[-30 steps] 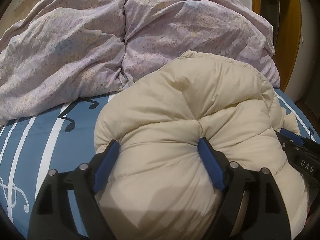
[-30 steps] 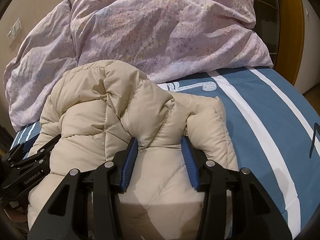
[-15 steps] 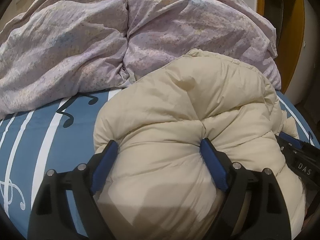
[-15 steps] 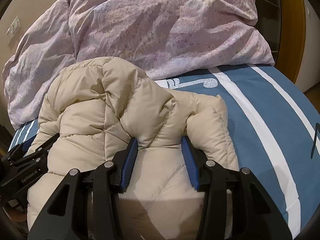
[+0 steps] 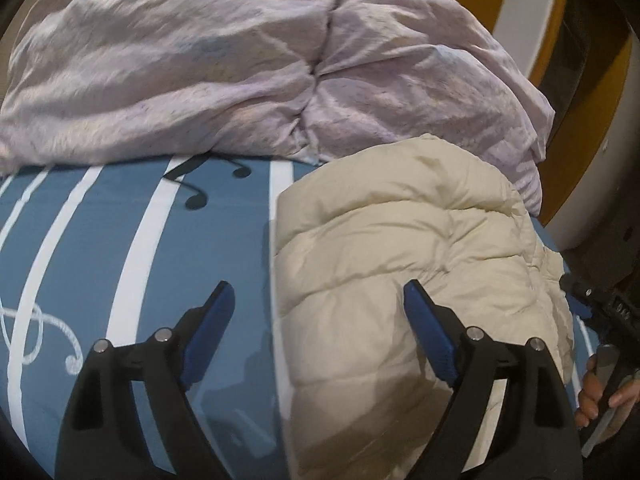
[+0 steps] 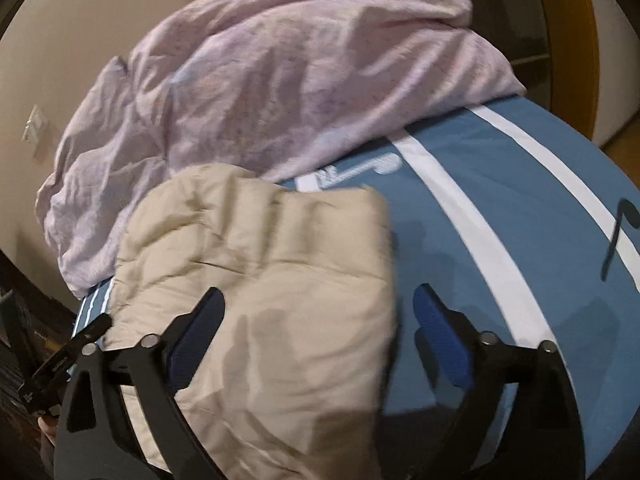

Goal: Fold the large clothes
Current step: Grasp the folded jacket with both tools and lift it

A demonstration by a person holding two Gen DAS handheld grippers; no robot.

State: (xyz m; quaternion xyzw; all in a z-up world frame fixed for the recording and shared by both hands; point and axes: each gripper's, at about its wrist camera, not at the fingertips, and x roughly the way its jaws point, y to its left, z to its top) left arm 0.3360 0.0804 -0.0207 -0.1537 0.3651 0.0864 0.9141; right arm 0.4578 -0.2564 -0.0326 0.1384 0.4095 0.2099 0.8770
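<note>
Blue striped bed [image 5: 100,248] carries your folded puffer jacket [image 5: 400,260] between both spread, empty grippers: right of your left gripper [image 5: 316,312], left of your right gripper [image 6: 320,312].

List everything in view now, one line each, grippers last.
puffer jacket: 1, beige, quilted, bunched on the bed in front of the duvet
duvet: 1, pale lilac, crumpled at the far end of the bed
bed sheet: 1, blue with white stripes and music notes, under everything
wall switch: 1, white, on the beige wall at left
left gripper: black with blue pads, open, one pad against the jacket
right gripper: black with blue pads, open over the jacket edge
hand: 1, holding the right gripper's handle
</note>
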